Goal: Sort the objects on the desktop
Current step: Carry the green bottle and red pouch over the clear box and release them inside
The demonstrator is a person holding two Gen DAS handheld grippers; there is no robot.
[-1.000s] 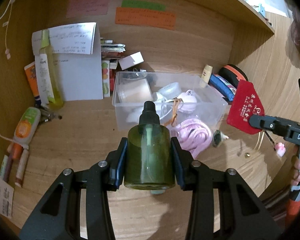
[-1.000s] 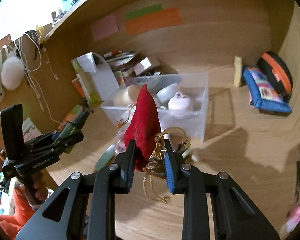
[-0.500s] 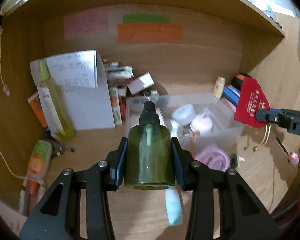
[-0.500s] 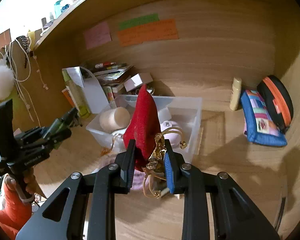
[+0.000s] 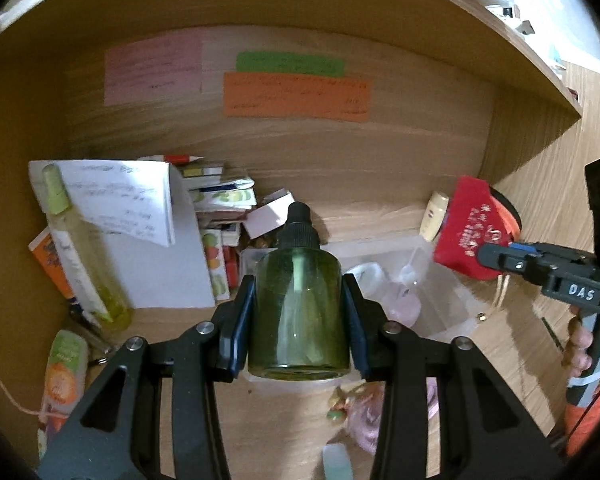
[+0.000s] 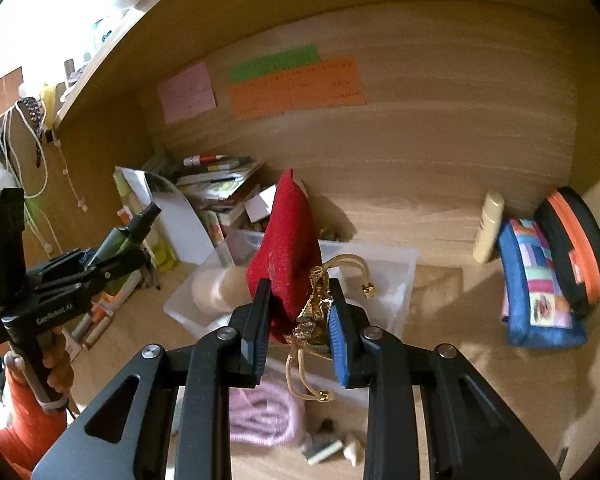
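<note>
My left gripper (image 5: 298, 324) is shut on a green pump bottle (image 5: 298, 312) with a black cap, held upright above the near edge of a clear plastic bin (image 5: 432, 280). My right gripper (image 6: 298, 320) is shut on a red drawstring pouch (image 6: 288, 248) with gold trim and cords, held over the same bin (image 6: 396, 280). The pouch also shows in the left wrist view (image 5: 468, 232), at the right. The bottle shows in the right wrist view (image 6: 126, 236), at the left. The bin holds a beige roll (image 6: 216, 284) and a pale pink round thing (image 5: 400, 304).
A yellow spray bottle (image 5: 84, 272), folded white paper (image 5: 132, 204) and a stack of booklets (image 5: 220, 200) stand at the back left. A pink cord bundle (image 6: 264, 412) lies before the bin. A blue patchwork pouch (image 6: 536, 292), an orange-black case (image 6: 576, 252) and a cream tube (image 6: 488, 228) sit at the right.
Both grippers have moved forward and up towards the bin, each still holding its object. The bin now lies under the bottle and the pouch.
</note>
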